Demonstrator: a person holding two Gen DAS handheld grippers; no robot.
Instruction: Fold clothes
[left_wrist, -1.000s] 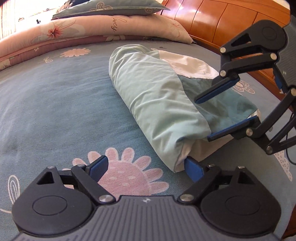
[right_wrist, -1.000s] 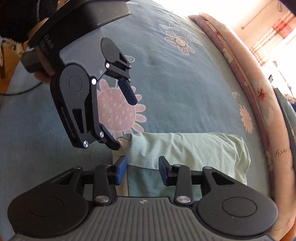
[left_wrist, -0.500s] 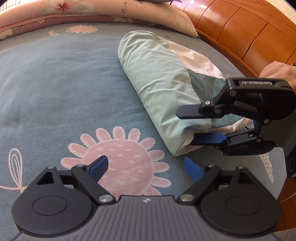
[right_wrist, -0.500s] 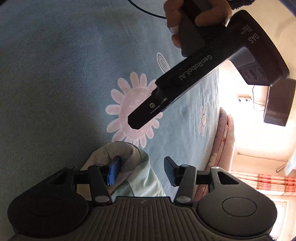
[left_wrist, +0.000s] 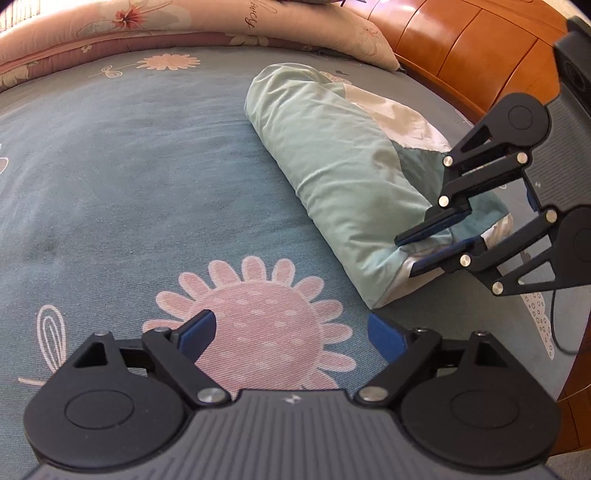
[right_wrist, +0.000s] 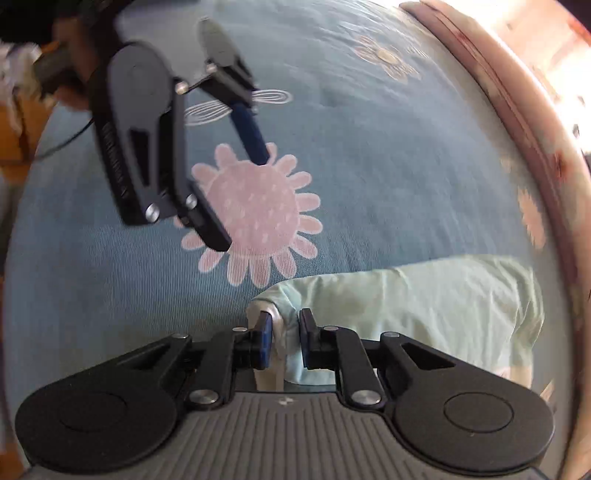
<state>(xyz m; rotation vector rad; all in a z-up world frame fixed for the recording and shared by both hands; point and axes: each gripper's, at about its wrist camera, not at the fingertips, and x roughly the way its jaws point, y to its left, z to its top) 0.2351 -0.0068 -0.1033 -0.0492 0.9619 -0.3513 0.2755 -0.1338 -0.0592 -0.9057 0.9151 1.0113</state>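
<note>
A folded mint-green garment (left_wrist: 332, 158) with white and teal panels lies on the blue bedspread (left_wrist: 110, 166). In the right wrist view the garment (right_wrist: 424, 306) fills the lower right. My right gripper (right_wrist: 284, 317) is closing on its near corner, and the white and mint edge is pinched between the blue pads. The left wrist view shows the right gripper (left_wrist: 406, 256) coming in from the right onto that same corner. My left gripper (left_wrist: 290, 319) stands open above the pink flower print with nothing between its fingers. The left gripper (right_wrist: 242, 201) also hangs in the right wrist view, left of the garment.
Floral pillows (left_wrist: 221, 26) and a rolled pink quilt (right_wrist: 517, 129) line the bed's far side. A wooden headboard (left_wrist: 461, 48) runs behind the garment. A black cable (left_wrist: 554, 325) trails over the bed's right edge. A hand (right_wrist: 70, 74) holds the left gripper's handle.
The right gripper rolled back from its sideways tilt and its jaws narrowed onto the garment's corner. The left gripper drew back slightly and stayed open.
</note>
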